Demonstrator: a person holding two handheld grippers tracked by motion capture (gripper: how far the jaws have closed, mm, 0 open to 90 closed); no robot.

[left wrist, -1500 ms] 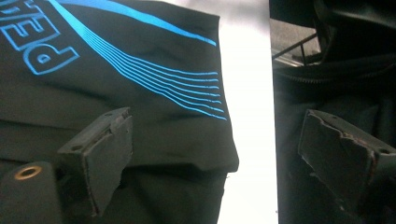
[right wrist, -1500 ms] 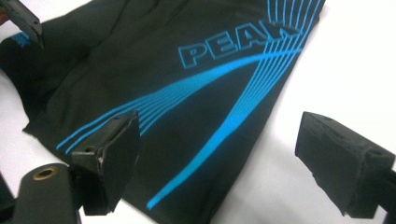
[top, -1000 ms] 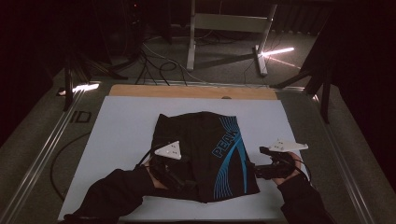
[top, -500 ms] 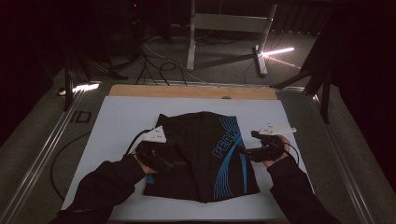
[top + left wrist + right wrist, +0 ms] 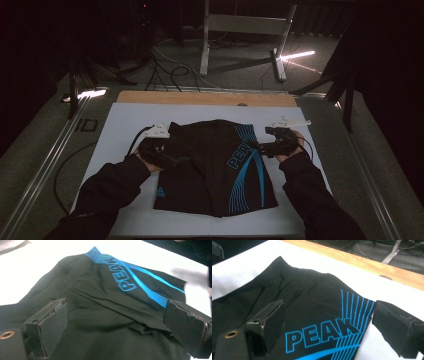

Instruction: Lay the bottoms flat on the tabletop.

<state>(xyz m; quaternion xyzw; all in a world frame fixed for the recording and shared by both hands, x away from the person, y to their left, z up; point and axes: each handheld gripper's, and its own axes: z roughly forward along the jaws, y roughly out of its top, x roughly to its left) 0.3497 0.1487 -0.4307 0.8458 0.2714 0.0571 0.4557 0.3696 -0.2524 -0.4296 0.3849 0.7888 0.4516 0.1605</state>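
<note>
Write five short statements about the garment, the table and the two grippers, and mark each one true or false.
1. The black fabric shorts with blue stripes lie spread on the white table sheet. True.
2. The blue lettering on the shorts reads PEAK. True.
3. The left gripper is clamped shut on the fabric. False: its jaws stand wide apart over the shorts.
4. The right gripper is at the striped side of the shorts, jaws open. True.
5. The strip of table at the far edge of the white sheet is metal. False: it is a light wooden edge.
</note>
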